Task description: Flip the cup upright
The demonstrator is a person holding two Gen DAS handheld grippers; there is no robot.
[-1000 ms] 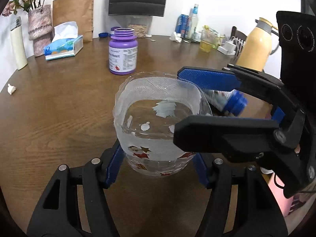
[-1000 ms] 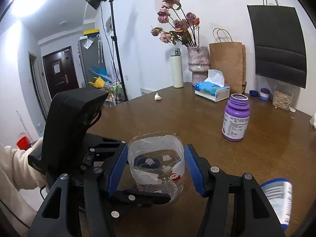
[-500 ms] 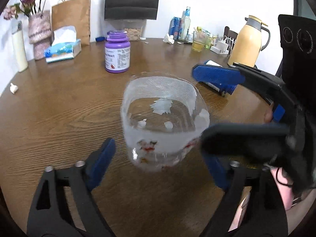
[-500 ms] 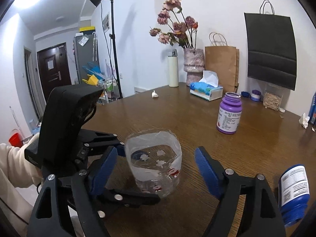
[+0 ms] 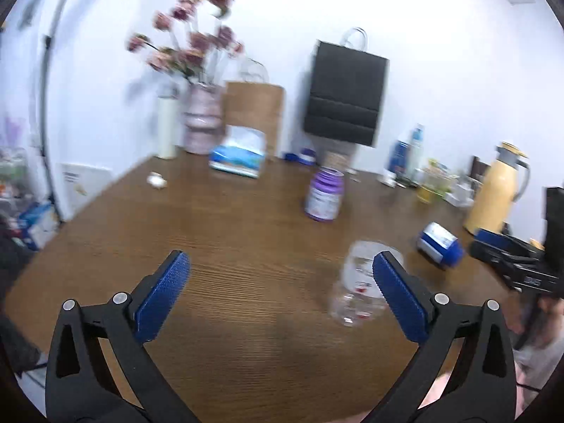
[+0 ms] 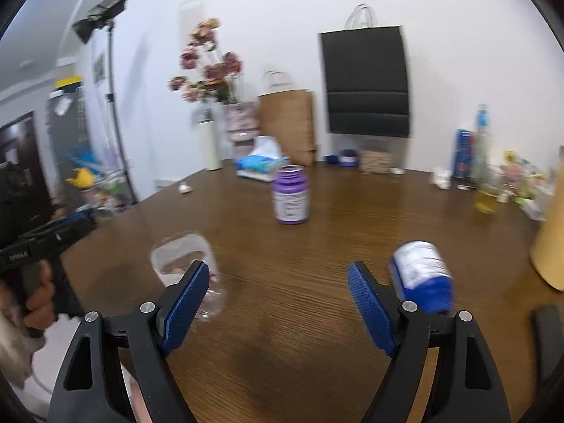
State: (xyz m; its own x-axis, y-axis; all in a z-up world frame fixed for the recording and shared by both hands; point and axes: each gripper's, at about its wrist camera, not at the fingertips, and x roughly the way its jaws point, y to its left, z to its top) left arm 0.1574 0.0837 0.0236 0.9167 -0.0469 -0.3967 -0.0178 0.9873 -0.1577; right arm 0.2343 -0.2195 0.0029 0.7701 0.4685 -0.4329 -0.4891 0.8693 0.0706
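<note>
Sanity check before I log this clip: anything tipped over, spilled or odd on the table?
One thing: the blue-capped bottle lies on its side on the table, right of the clear cup. The cup stands with its open end up, and the purple jar is upright. No spill visible, though both views are blurred.

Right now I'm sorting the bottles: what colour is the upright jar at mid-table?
Purple, lid included, with a white label; the jar shows best in the right wrist view.
</note>
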